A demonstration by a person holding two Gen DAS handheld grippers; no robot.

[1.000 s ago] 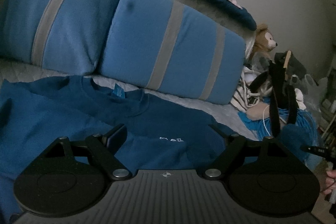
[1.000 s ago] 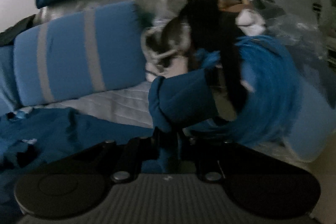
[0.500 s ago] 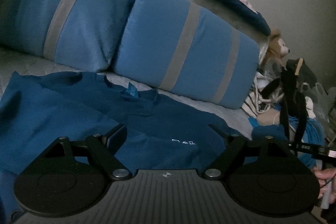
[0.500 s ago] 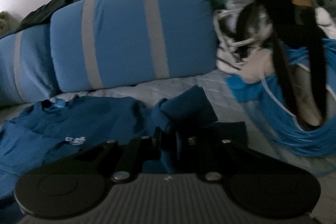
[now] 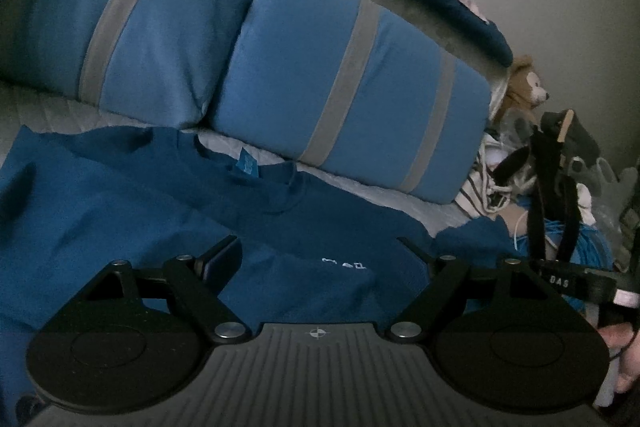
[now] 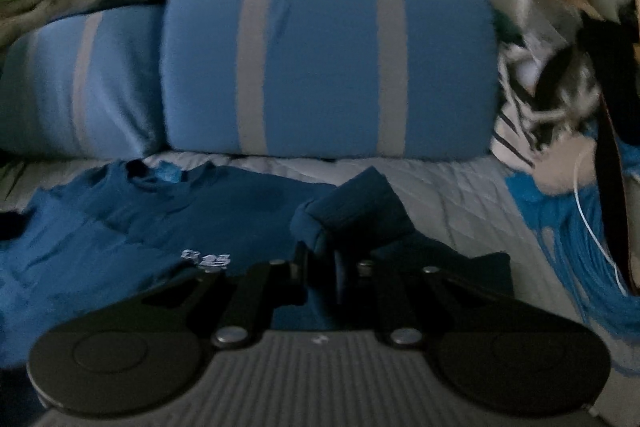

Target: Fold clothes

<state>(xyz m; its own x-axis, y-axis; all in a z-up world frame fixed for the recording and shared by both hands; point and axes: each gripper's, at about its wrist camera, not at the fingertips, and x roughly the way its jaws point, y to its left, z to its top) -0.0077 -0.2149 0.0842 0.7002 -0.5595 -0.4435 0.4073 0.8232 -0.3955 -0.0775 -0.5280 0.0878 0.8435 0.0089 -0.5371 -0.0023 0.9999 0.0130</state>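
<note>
A dark blue T-shirt (image 5: 168, 211) lies spread on the bed, collar and light blue label toward the pillows, a small white print on its chest. My left gripper (image 5: 320, 251) hovers open over the chest area with nothing between its fingers. My right gripper (image 6: 330, 259) is shut on the shirt's right sleeve (image 6: 352, 203), which bunches up and folds over above the jaws. The rest of the T-shirt (image 6: 120, 227) stretches out to the left in the right wrist view. The right gripper's body shows at the right edge of the left wrist view, with a hand under it.
Two blue pillows with grey stripes (image 5: 344, 83) line the far side of the bed. A cluttered heap with a teddy bear (image 5: 524, 83), black straps, striped cloth and a bright blue bundle (image 6: 572, 227) sits at the right. Quilted grey bedding (image 6: 448, 195) shows beside the sleeve.
My right gripper has carried the sleeve leftward, from in front of the clutter heap to over the shirt's body. My left gripper has stayed roughly in place, still open.
</note>
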